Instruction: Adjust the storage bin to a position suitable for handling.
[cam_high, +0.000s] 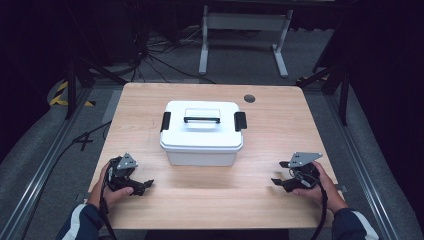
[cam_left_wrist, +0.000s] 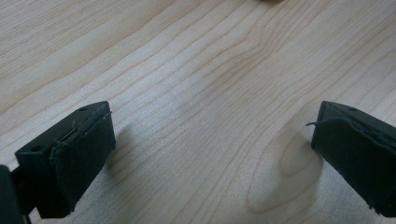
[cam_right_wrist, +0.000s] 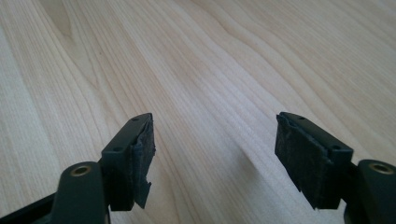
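On the wooden worktop (cam_high: 270, 130) in front of me, a white lidded storage box (cam_high: 202, 132) sits near the middle, toward the far side, with a black handle (cam_high: 201, 119) on its lid and a black latch (cam_high: 240, 121) at each end. My left tongs (cam_high: 144, 186) rest near the front left edge, jaws spread wide over bare wood. My right tongs (cam_high: 280, 179) rest front right, likewise parted, both well apart from the box.

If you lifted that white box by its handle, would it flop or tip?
The box looks like rigid plastic, so probably stiff. Its handle sits mid-lid, so it should hang level. Both side latches look shut, so the lid likely stays on.
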